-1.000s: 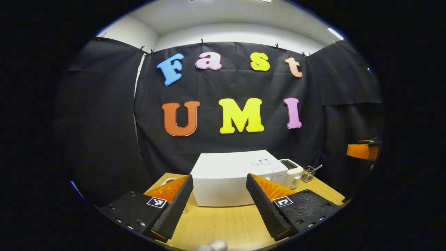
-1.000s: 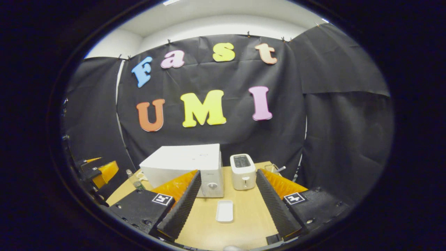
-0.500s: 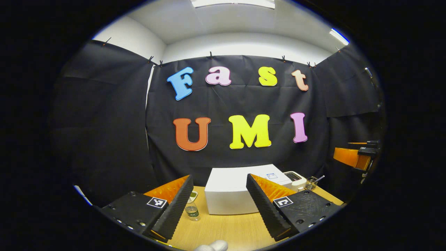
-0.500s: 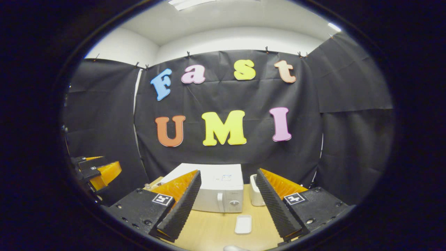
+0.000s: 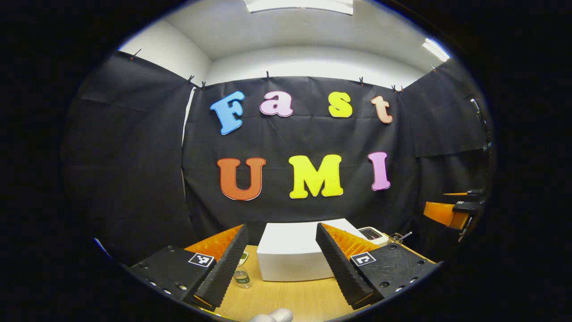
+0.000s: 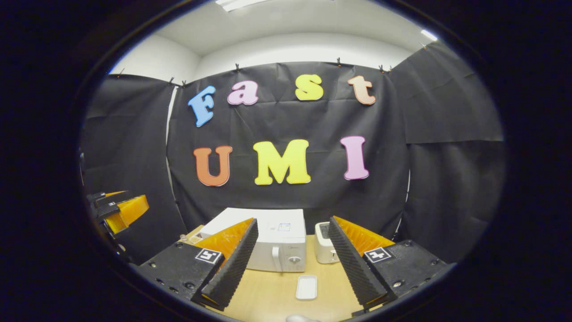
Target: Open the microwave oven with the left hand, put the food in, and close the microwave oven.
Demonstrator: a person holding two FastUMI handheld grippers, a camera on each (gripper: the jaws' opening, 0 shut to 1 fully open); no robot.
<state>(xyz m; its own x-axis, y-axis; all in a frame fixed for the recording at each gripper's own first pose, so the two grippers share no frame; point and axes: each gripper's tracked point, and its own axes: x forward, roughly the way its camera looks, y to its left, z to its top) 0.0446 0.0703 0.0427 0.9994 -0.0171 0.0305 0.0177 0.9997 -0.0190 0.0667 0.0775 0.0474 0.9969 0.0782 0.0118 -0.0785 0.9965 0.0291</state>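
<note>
The white microwave (image 6: 272, 239) sits closed on the table (image 6: 268, 299), door facing the grippers, long axis running left to right. A white tray (image 6: 306, 287) lies before it, lengthwise toward the microwave. Left gripper (image 5: 279, 264) and right gripper (image 6: 292, 268) both hold their jaws spread, empty.

The microwave (image 6: 268, 239) stands on the counter (image 6: 268, 297), against the back wall. Just right of the microwave is a toaster (image 6: 324, 248). Before the microwave lies a tray (image 6: 306, 287). Left of the microwave stands a bottle (image 5: 241, 277).
</note>
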